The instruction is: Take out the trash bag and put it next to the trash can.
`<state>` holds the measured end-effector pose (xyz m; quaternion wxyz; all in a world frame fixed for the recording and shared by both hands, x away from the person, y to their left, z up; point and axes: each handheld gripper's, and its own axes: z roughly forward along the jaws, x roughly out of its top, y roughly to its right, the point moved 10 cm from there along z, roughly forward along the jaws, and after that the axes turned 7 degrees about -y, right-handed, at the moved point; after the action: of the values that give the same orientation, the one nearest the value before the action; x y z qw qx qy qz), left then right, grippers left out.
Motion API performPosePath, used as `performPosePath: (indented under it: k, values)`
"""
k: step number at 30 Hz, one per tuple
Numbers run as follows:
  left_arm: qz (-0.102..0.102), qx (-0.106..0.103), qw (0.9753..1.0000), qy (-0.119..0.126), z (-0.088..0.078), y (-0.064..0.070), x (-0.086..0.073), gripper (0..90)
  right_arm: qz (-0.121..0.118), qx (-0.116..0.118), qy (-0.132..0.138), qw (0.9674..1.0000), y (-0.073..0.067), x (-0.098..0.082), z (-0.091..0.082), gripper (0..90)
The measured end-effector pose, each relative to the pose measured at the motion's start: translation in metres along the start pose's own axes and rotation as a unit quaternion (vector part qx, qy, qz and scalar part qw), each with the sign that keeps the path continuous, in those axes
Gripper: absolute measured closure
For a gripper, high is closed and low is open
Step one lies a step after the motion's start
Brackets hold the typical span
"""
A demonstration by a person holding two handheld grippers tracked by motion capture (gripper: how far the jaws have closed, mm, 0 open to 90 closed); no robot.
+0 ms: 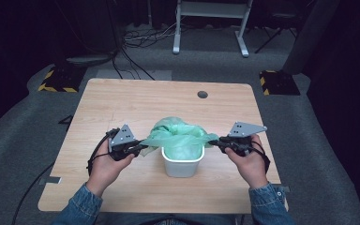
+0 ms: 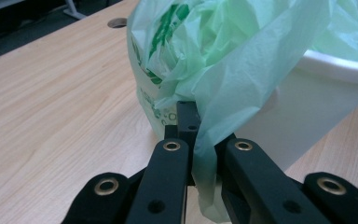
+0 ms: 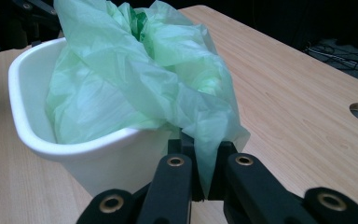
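A small white bin (image 1: 182, 165) stands on the wooden table (image 1: 122, 101), near its front middle. A thin green plastic bag (image 1: 180, 133) is stuffed inside it and billows over the rim. My left gripper (image 1: 143, 148) is shut on the bag's left edge, just left of the bin. In the left gripper view the green film (image 2: 223, 107) runs down between the jaws, with the bin wall (image 2: 307, 121) right behind. My right gripper (image 1: 217, 142) is shut on the bag's right edge. The right gripper view shows the bag (image 3: 168, 84) pinched beside the bin's rim (image 3: 51, 144).
A round cable hole (image 1: 202, 94) sits in the table's far middle. Beyond the table, on grey carpet, lie cables (image 1: 140, 40), a white desk frame (image 1: 211, 23) and two yellow-and-black striped bases (image 1: 58, 79). Bare wood lies around the bin.
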<state>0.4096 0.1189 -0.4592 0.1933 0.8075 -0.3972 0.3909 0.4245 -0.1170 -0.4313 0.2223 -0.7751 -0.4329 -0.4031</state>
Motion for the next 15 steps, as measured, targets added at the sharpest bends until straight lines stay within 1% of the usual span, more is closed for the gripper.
performPosePath:
  k: [1, 2, 3, 4, 6, 7, 8, 9, 10, 11, 12, 13, 15]
  values:
    - [0.000, 0.001, 1.0000, 0.000, 0.000, 0.000, 0.000, 89.1, 0.004, 0.001, 0.000, 1.0000, 0.000, -0.001, -0.001, 79.2]
    - [0.002, 0.000, 1.0000, -0.002, -0.001, 0.001, 0.000, 89.1, 0.006, 0.003, 0.000, 1.0000, -0.001, -0.002, -0.002, 68.8]
    - [0.001, -0.002, 1.0000, -0.002, -0.002, 0.001, 0.000, 89.1, 0.004, -0.003, -0.001, 1.0000, -0.001, -0.002, -0.003, 59.5]
    - [-0.006, -0.008, 0.9999, 0.000, -0.003, 0.003, 0.001, 89.0, -0.004, -0.015, -0.005, 0.9999, 0.000, -0.003, -0.004, 52.5]
    - [-0.001, -0.003, 1.0000, -0.002, -0.006, 0.002, 0.002, 89.0, -0.011, -0.034, -0.007, 0.9993, 0.000, -0.004, -0.008, 41.8]
    - [-0.007, -0.011, 0.9999, -0.001, -0.006, 0.004, 0.002, 89.0, -0.010, -0.040, -0.005, 0.9991, 0.000, -0.004, -0.011, 38.7]
    - [-0.006, -0.011, 0.9999, -0.001, -0.007, 0.005, 0.003, 89.0, -0.006, -0.046, -0.003, 0.9989, -0.001, -0.005, -0.016, 37.8]
    - [-0.002, -0.006, 1.0000, -0.002, -0.008, 0.004, 0.003, 89.0, -0.003, -0.053, 0.001, 0.9986, -0.001, -0.007, -0.021, 37.8]
    - [-0.005, -0.008, 1.0000, -0.001, -0.008, 0.005, 0.003, 88.9, 0.000, -0.058, 0.006, 0.9983, -0.001, -0.008, -0.027, 39.0]
    - [-0.005, -0.008, 1.0000, -0.001, -0.008, 0.005, 0.003, 88.8, 0.004, -0.057, 0.008, 0.9983, -0.003, -0.010, -0.032, 43.2]
    - [-0.004, -0.007, 1.0000, -0.002, -0.008, 0.005, 0.003, 88.6, 0.007, -0.051, 0.008, 0.9987, -0.006, -0.013, -0.036, 49.7]
    - [-0.008, -0.011, 0.9999, -0.002, -0.007, 0.006, 0.003, 88.4, 0.009, -0.042, 0.004, 0.9991, -0.010, -0.017, -0.038, 53.2]
    - [-0.004, -0.008, 1.0000, -0.001, -0.007, 0.006, 0.004, 87.7, 0.003, -0.026, -0.014, 0.9995, -0.017, -0.025, -0.038, 62.6]
